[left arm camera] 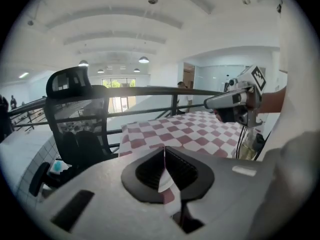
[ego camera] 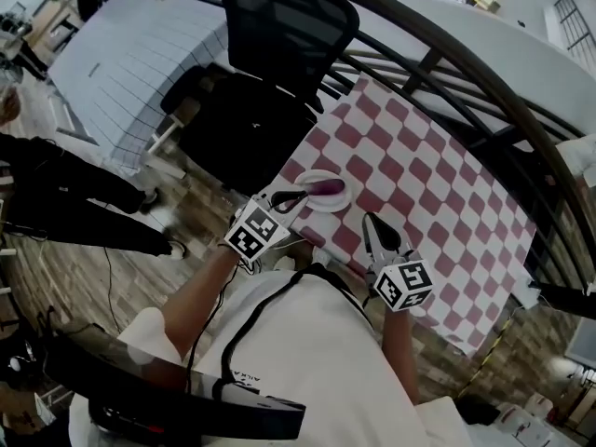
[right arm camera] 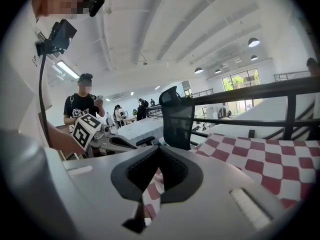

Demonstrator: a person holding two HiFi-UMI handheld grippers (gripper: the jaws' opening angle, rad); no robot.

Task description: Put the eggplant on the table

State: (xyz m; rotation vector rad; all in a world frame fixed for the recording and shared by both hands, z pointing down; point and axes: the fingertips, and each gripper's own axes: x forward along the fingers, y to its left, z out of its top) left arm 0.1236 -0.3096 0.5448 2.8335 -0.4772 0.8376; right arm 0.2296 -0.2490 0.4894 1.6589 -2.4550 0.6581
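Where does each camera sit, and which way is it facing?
Head view: on the person's head, looking steeply down at the checkered table, forearms, left gripper and right gripper.
Left gripper view: on the left gripper, looking along its shut jaws over the table; right gripper shows.
Right gripper view: on the right gripper, facing across the table; left gripper shows.
Both gripper views share the black chair.

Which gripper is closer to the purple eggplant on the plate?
Left. The left gripper has its tip at the left rim of the plate, just beside the eggplant. The right gripper is farther away, off the plate to its lower right.
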